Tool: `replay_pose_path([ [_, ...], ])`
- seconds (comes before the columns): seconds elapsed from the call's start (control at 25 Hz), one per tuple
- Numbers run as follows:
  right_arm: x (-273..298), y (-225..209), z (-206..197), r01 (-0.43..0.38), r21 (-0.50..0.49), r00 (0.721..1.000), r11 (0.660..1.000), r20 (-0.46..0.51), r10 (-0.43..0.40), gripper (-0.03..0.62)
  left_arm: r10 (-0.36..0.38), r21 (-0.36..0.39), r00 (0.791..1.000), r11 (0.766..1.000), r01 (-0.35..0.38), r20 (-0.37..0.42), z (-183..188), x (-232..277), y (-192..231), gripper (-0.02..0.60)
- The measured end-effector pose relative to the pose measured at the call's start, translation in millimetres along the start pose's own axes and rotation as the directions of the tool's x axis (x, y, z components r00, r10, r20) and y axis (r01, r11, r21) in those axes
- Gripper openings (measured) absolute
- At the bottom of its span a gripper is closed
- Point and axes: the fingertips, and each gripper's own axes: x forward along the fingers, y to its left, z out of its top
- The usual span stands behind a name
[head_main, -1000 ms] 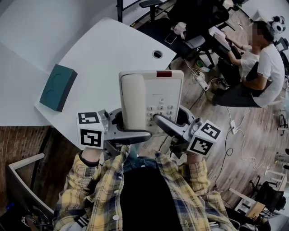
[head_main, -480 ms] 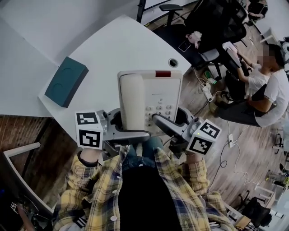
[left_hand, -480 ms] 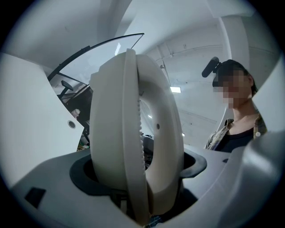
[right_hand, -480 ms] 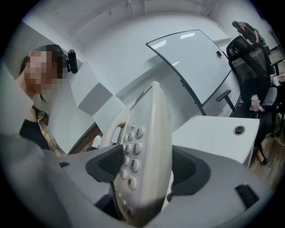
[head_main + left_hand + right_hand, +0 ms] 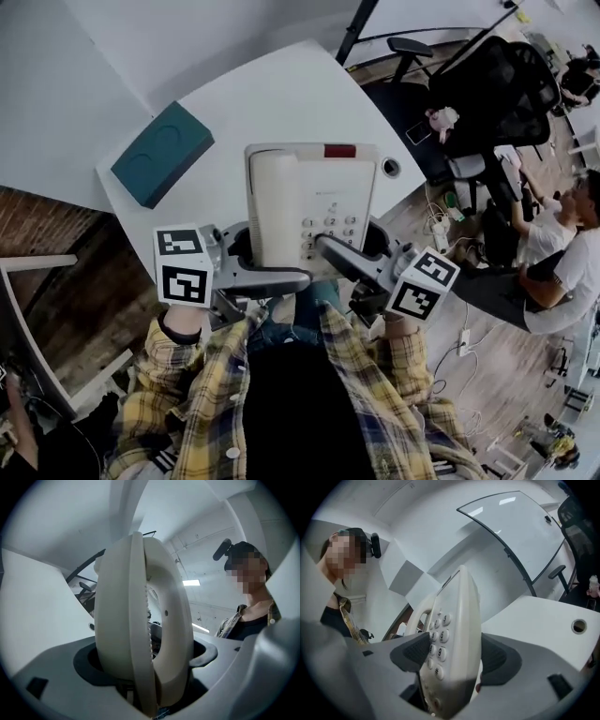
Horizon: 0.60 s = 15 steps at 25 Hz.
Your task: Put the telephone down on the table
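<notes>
The cream desk telephone (image 5: 314, 202) is not yet on the white table (image 5: 272, 103). It is carried between the two grippers, face up towards the head camera, over the table's near edge, with its lower end reaching past that edge towards the person.

The handset (image 5: 277, 206) lies in its cradle on the telephone's left side. The keypad (image 5: 333, 228) is on the right, and a red strip (image 5: 339, 151) runs along the far end.

The left gripper (image 5: 281, 272) is clamped on the handset side. In the left gripper view its dark pads press on both flanks of the handset (image 5: 136, 611) and the body beneath it. The right gripper (image 5: 339, 258) grips the keypad side. In the right gripper view the telephone (image 5: 459, 620) stands edge-on between its ribbed pads, with the number keys facing the left pad.

A teal box (image 5: 162, 153) lies on the table near its left corner, well apart from the telephone. A round cable hole (image 5: 391, 168) sits by the table's right edge. Beyond that edge are a black office chair (image 5: 487, 84) and a seated person (image 5: 553, 272) on a wood floor.
</notes>
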Motion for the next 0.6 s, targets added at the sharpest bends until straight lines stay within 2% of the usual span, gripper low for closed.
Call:
replay_pose_path([
  [0.24,30,-19,12,-0.127,-0.011,0.986,0.992,-0.112,0.125,0.299,0.111,-0.022,0.985,0.994,-0.109,0.13,18,-4,24,0.419],
  [0.36,42,-29,26,-0.203,-0.008,0.964,0.979,-0.18,0.198,0.299,0.178,-0.042,0.962,0.984,-0.173,0.206,33,-1,34,0.419],
  [0.44,57,-54,47,-0.243,0.005,0.946,0.97,-0.218,0.238,0.299,0.219,-0.065,0.945,0.976,-0.209,0.245,57,9,57,0.419],
  [0.6,77,-83,72,-0.303,0.002,0.918,0.953,-0.266,0.293,0.299,0.264,-0.079,0.915,0.965,-0.252,0.305,86,19,86,0.419],
])
